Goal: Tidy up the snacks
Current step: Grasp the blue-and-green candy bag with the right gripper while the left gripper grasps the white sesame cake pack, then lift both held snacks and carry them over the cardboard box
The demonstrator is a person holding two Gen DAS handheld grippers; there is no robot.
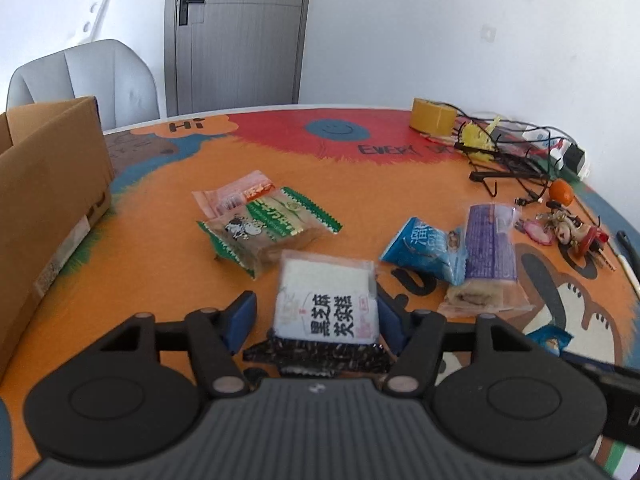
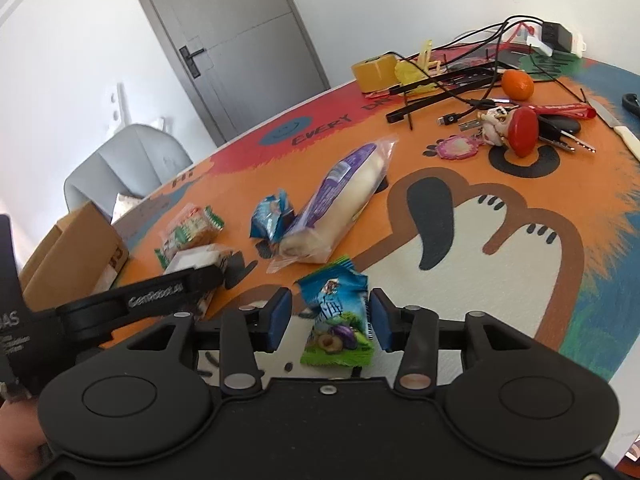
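Left wrist view, left gripper (image 1: 316, 316) jaws parted around 黑芝麻 packet (image 1: 326, 304), tablecloth (image 1: 160, 240) reading "EVERY"

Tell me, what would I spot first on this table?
Probably the bright orange cartoon tablecloth, then the snack packs on it. A white pack with big black writing sits between the left hand-held gripper jaws, and a green-and-blue candy pack between the right hand-held gripper jaws.

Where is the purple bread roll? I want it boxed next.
Right wrist view: the purple bread roll lies mid-table, against the blue packet on its left, beyond the right gripper.
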